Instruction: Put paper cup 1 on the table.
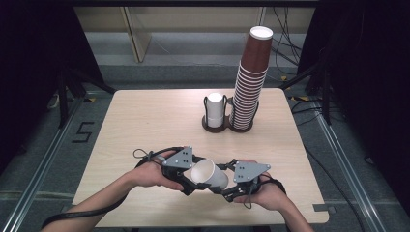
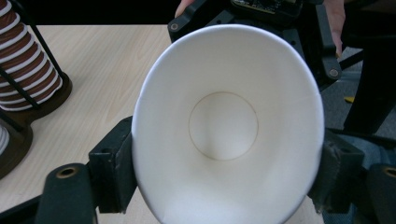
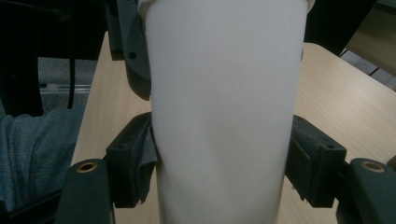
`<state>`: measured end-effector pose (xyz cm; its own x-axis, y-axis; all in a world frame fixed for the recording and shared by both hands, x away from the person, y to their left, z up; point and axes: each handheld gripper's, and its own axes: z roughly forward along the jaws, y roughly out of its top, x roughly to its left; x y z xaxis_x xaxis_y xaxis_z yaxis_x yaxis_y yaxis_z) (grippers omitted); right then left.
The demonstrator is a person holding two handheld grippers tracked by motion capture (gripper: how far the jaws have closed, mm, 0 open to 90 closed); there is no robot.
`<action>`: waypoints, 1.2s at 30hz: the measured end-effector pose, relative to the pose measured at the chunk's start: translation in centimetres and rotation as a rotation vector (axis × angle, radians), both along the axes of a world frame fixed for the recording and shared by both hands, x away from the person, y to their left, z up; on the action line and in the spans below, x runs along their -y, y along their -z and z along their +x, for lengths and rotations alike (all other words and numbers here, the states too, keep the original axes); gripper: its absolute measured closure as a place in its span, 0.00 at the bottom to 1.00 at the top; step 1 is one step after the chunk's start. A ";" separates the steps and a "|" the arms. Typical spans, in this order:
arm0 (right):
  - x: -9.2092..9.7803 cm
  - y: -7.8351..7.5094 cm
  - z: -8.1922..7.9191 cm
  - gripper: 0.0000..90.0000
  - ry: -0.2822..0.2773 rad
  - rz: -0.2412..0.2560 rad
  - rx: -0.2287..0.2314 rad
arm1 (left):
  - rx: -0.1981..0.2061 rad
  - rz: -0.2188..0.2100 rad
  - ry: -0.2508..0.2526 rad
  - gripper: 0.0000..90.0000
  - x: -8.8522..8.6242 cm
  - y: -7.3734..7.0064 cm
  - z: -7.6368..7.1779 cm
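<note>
A white paper cup (image 1: 209, 175) lies on its side between both grippers, just above the table's near edge. My left gripper (image 1: 193, 181) is shut on its rim. In the left gripper view the cup's open mouth (image 2: 224, 126) faces the camera, with a pad (image 2: 122, 168) pressed on each side of it. My right gripper (image 1: 225, 187) is shut on the cup's body. The right gripper view has the plain white wall (image 3: 224, 112) running upright between its pads (image 3: 140, 161). A hand holds each gripper.
At the table's far middle a dark two-slot holder (image 1: 227, 127) carries a tall stack of brown cups (image 1: 250, 77) and a short stack of white cups (image 1: 215, 109). The brown stack (image 2: 23, 60) stands at the left of the left gripper view. Bare tabletop (image 1: 145, 121) lies between.
</note>
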<state>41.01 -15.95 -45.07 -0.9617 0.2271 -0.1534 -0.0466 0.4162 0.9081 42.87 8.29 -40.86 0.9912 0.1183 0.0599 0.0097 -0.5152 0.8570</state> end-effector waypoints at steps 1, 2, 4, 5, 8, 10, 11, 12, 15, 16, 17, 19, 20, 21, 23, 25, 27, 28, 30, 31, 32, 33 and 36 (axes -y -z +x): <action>0.0 0.0 0.0 0.36 0.005 -0.004 -0.011 | 0.008 0.009 0.001 0.28 0.1 -0.1 0.0; 0.0 0.0 0.0 0.36 0.005 -0.007 -0.004 | 0.008 0.009 0.001 0.28 0.1 -0.1 0.0; -0.1 0.0 0.2 0.36 -0.007 -0.014 0.021 | 0.027 0.035 0.005 0.28 0.2 -0.2 0.0; -0.1 0.0 0.2 0.36 -0.002 -0.015 0.013 | 0.036 0.043 0.008 0.28 0.3 -0.3 -0.1; -0.3 0.2 0.0 0.33 0.019 -0.027 -0.031 | 0.075 0.088 0.011 0.28 0.6 -0.6 -0.2; -0.5 0.3 0.1 0.27 0.036 -0.038 -0.040 | 0.087 0.112 0.016 0.28 0.7 -0.8 -0.2; -0.5 0.3 0.2 0.24 0.042 -0.058 -0.039 | 0.121 0.144 0.018 0.28 0.9 -1.0 -0.3; -0.5 0.3 0.2 0.24 0.042 -0.058 -0.039 | 0.121 0.144 0.018 0.28 0.9 -1.0 -0.3; -0.6 0.9 0.3 0.17 0.076 -0.076 -0.039 | 0.183 0.250 0.036 0.28 1.2 -1.8 -0.3; -0.6 0.9 0.3 0.17 0.076 -0.076 -0.039 | 0.183 0.250 0.036 0.28 1.2 -1.8 -0.3; -0.6 1.2 0.3 0.17 0.088 -0.086 -0.053 | 0.208 0.322 0.059 0.28 1.4 -2.2 -0.3; -0.5 1.4 0.3 0.17 0.097 -0.081 -0.057 | 0.233 0.394 0.080 0.28 1.5 -2.4 -0.4; -0.5 1.4 0.3 0.17 0.097 -0.081 -0.057 | 0.233 0.394 0.080 0.28 1.5 -2.4 -0.4; -0.5 1.5 0.3 0.18 0.095 -0.084 -0.056 | 0.243 0.452 0.108 0.28 1.8 -2.4 -0.5; -0.6 1.6 0.3 0.19 0.081 -0.085 -0.035 | 0.247 0.480 0.124 0.28 2.1 -2.4 -0.5; -0.8 1.7 0.2 0.23 0.065 -0.087 -0.042 | 0.249 0.501 0.141 0.28 2.3 -2.3 -0.6; -1.1 1.9 0.2 0.26 0.049 -0.082 -0.036 | 0.250 0.517 0.160 0.28 2.4 -2.3 -0.6; -1.1 1.9 0.2 0.26 0.049 -0.082 -0.036 | 0.250 0.517 0.160 0.28 2.4 -2.3 -0.6; -1.3 2.0 0.2 0.28 0.037 -0.079 -0.033 | 0.248 0.523 0.176 0.28 2.5 -2.3 -0.6; -1.5 2.1 0.1 0.29 0.026 -0.081 -0.033 | 0.250 0.534 0.189 0.28 2.5 -2.3 -0.6; -1.5 2.1 0.1 0.29 0.026 -0.081 -0.033 | 0.250 0.534 0.189 0.28 2.5 -2.3 -0.6; -1.6 2.2 0.1 0.29 0.027 -0.075 -0.031 | 0.254 0.540 0.198 0.28 2.5 -2.2 -0.6; -2.0 2.3 0.1 0.31 0.012 -0.073 -0.023 | 0.248 0.537 0.211 0.28 2.5 -2.2 -0.7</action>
<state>41.13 -13.98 -47.36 -0.9625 0.2272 -0.1481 -0.0212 0.4815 0.8762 42.20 5.77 -38.64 0.9388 -0.1888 0.2882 -0.3053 -0.8436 0.4417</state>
